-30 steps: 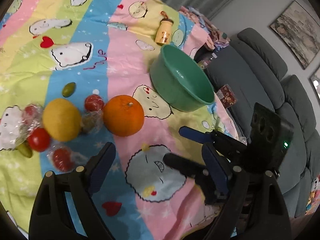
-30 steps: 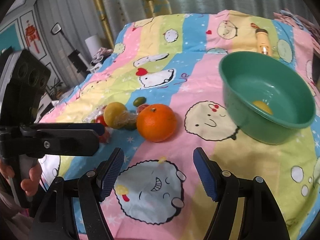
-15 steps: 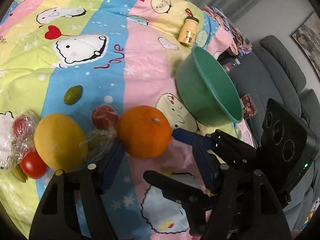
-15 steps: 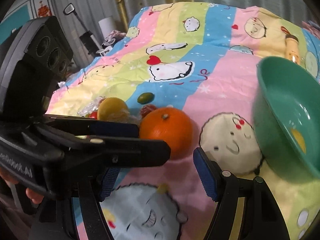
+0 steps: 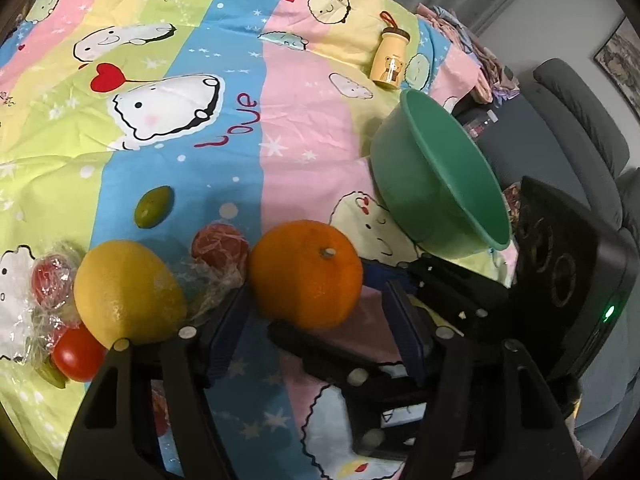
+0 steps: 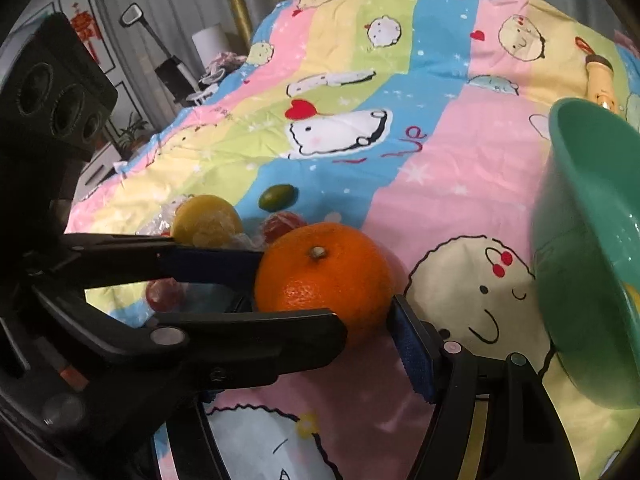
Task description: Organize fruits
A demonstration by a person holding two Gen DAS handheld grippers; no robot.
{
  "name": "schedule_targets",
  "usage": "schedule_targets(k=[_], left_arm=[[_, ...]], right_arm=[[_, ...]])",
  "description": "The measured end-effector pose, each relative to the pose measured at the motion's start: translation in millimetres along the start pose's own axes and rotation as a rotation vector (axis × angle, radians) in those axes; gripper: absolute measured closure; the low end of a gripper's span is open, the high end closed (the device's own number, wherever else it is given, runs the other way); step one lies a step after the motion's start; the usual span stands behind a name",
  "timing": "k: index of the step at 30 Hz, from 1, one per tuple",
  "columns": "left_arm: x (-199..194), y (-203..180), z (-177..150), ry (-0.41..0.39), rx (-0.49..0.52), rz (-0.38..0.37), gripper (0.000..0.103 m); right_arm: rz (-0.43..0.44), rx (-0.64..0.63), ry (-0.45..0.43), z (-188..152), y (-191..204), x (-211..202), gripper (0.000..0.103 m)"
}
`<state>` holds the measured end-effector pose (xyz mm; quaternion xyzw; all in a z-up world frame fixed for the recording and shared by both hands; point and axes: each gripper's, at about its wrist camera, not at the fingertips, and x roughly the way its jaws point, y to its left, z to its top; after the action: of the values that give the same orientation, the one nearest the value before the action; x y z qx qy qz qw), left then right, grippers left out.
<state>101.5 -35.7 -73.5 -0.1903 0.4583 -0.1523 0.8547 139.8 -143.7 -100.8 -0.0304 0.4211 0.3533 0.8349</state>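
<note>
Green bowl (image 6: 580,280) holds one fruit; we straddle the orange (image 5: 306,274) with both hand-held grippers (image 5: 316,328) (image 6: 332,332) released, others waiting.

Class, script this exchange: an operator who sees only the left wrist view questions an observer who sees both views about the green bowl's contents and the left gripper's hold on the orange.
Operator: I see only the bowl's outer wall. Anything inside?
Observer: Yes. The right wrist view shows something yellow inside the green bowl.
Operator: How does my left gripper sit?
Observer: The left gripper is open, with one finger behind the orange and one in front.
</note>
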Motion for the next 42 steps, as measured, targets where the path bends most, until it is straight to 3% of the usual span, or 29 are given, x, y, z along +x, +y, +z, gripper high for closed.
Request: schedule_targets(k=[5, 14, 25, 30, 35, 42], left_arm=[[-5, -4, -7, 0.006, 0.01, 0.0, 0.049], [-33, -53, -24, -0.037, 0.149, -0.009, 0.05], [-11, -119, 29, -0.073, 0.306, -0.123, 0.049], [16, -126, 60, -0.036, 0.282, -0.16, 0.05], [33, -124, 72, -0.012, 0.249, -0.142, 0.049], [15, -114, 78, -0.063, 0.231, -0.124, 0.03]], right_arm=[[-0.011, 0.014, -0.022, -7, 2, -10, 0.037], [-0.051, 0.046, -0.131, -30, 14, -60, 0.037], [-0.204, 0.119, -0.283, -15, -29, -123, 0.038], [-0.218, 0.19, -0.295, -4, -65, -124, 0.037], [-0.203, 0.26, -0.273, 0, -89, -111, 0.037], [-0.238, 0.305, -0.323, -5, -95, -122, 0.031]])
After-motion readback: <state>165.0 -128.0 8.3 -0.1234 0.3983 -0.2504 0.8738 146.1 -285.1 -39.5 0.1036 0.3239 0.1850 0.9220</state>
